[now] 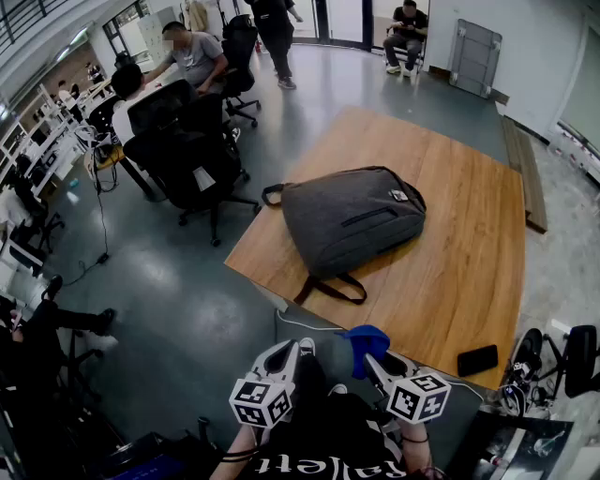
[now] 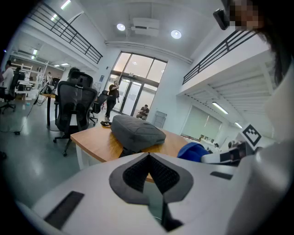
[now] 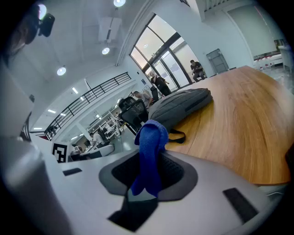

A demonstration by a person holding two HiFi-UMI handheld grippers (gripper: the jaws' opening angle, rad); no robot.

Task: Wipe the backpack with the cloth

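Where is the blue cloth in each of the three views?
Head view: cloth at bottom centre, just off the table's near edge.
Left gripper view: cloth right of centre.
Right gripper view: cloth in the middle, pinched between the jaws.
Shared landmark: the grey backpack on the table.

Your desk [image 1: 450,272]: light wood, set at an angle on a grey-green floor [image 1: 187,300]. A black phone [image 1: 477,360] lies flat by the desk's near corner, on your right. A thin white cable [image 1: 305,325] runs just below the near edge.

Black office chairs [image 1: 187,155] cluster just off the desk's left edge. Behind them one person [image 1: 194,54] sits at a far desk. You have another person [image 1: 274,23] standing by the glass doors, and a third [image 1: 406,26] seated further right.

A grey folded panel [image 1: 473,58] leans on the wall. Wooden boards [image 1: 523,169] lie on the floor along the desk's right side.
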